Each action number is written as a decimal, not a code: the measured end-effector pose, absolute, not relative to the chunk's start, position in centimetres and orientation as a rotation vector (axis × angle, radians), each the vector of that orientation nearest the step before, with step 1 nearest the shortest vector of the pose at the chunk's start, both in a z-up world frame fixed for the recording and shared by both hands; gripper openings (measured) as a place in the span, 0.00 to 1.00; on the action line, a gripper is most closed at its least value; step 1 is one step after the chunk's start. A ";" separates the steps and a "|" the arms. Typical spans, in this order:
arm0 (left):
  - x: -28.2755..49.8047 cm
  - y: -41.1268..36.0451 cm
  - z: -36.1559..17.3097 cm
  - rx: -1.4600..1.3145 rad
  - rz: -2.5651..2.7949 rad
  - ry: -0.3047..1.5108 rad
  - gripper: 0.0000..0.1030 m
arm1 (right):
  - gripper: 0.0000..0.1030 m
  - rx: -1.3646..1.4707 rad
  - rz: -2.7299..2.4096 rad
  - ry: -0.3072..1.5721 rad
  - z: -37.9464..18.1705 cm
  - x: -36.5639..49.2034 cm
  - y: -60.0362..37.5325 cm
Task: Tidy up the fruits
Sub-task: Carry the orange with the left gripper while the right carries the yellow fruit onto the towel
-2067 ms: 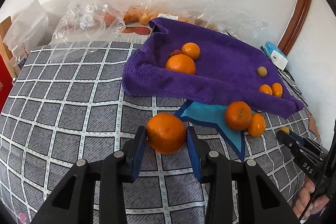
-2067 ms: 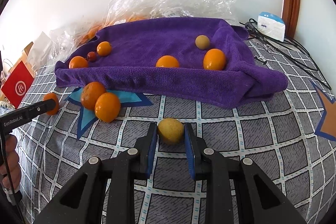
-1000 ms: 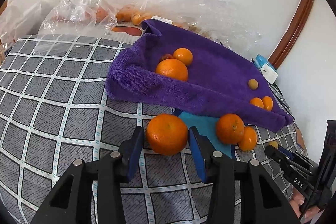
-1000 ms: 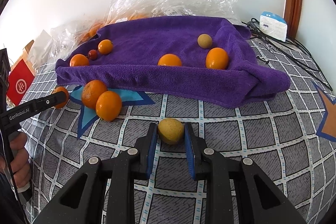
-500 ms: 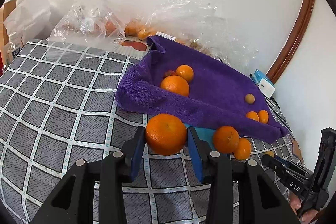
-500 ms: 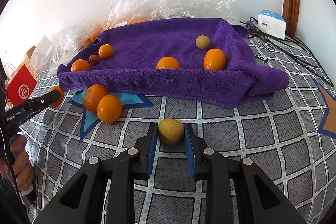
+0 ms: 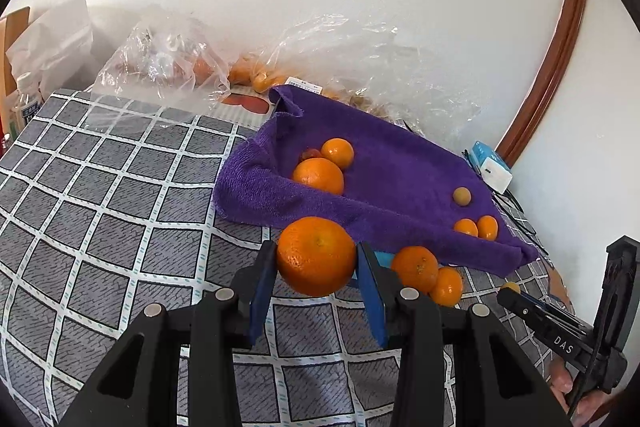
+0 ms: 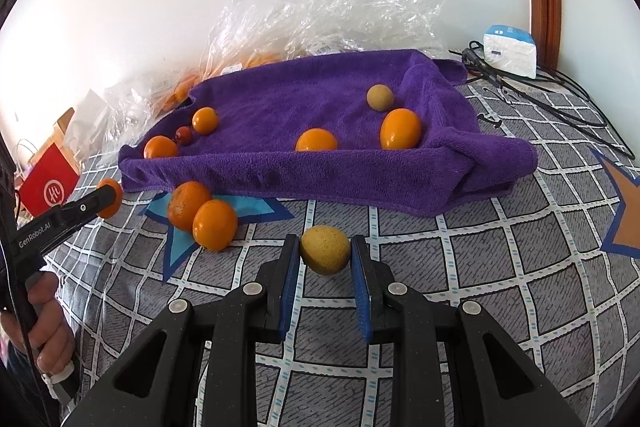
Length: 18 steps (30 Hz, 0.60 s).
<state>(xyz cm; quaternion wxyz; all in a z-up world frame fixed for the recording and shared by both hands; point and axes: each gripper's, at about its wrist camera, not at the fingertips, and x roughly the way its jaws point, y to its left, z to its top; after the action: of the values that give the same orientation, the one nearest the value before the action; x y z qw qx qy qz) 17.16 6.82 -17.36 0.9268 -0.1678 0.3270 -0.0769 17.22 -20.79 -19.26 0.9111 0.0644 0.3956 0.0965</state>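
In the left wrist view, my left gripper (image 7: 317, 259) is shut on a large orange (image 7: 316, 251), held just in front of the purple towel (image 7: 400, 179). My right gripper (image 8: 325, 247) is shut on a small yellow fruit (image 8: 324, 254) over the checked bedcover. Several oranges and small fruits lie on the purple towel (image 8: 300, 99). Two oranges (image 8: 202, 211) sit touching on a blue star patch below the towel's front edge. The right wrist view shows the left gripper (image 8: 108, 197) at the left edge with its orange; the right gripper (image 7: 508, 291) pokes in at lower right of the left wrist view.
Crumpled clear plastic bags (image 8: 328, 11) holding more oranges lie against the wall behind the towel. A white and blue box (image 8: 510, 51) with black cables sits at the back right. A red bag (image 8: 48, 187) stands left. A person's hand (image 8: 44, 323) grips the left handle.
Both grippers keep their fruit. The left wrist view has tilted up a little, showing more wall and bags. The right wrist view has tilted slightly too; the fruits on the towel lie as before.
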 end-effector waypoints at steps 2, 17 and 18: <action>17.1 6.5 -17.3 -0.330 -0.165 0.670 0.37 | 0.25 0.145 0.191 0.805 -19.1 17.2 -21.1; 16.9 6.8 -16.5 -0.334 -0.136 0.654 0.37 | 0.25 0.105 0.182 0.737 -14.7 18.0 -21.0; 16.9 7.0 -16.3 -0.339 -0.128 0.657 0.37 | 0.25 0.100 0.185 0.732 -14.4 18.3 -21.0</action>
<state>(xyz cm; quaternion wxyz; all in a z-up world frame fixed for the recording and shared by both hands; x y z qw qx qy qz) 16.91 7.03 -16.29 0.9304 -0.1655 0.3209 -0.0626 18.26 -21.03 -14.40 0.9284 0.0487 0.3570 0.0903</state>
